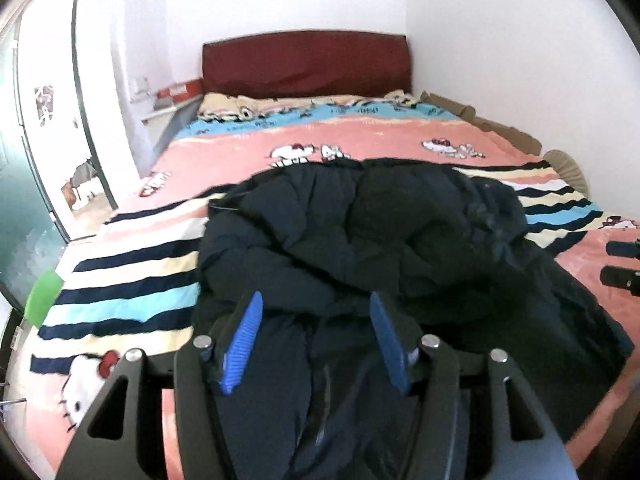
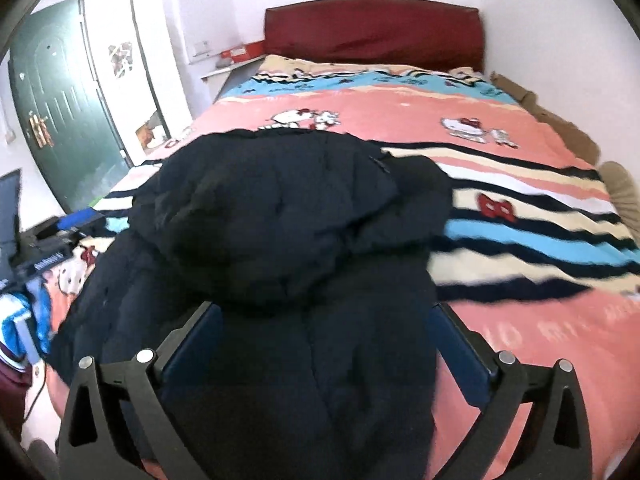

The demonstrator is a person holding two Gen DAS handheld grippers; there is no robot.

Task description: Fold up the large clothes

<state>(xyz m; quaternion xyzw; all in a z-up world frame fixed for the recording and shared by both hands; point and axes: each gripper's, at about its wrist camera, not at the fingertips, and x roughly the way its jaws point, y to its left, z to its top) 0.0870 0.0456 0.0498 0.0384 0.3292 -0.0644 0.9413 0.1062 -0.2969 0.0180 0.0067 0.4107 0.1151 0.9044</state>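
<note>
Both grippers stand released: the left gripper [image 1: 316,316] and the right gripper [image 2: 324,332] hang spread above the dark padded jacket [image 2: 280,216], gripping nothing. The jacket lies bunched mid-bed on the cartoon-print bedspread [image 2: 520,332], apparently partly folded; tidying likely remains.
</note>
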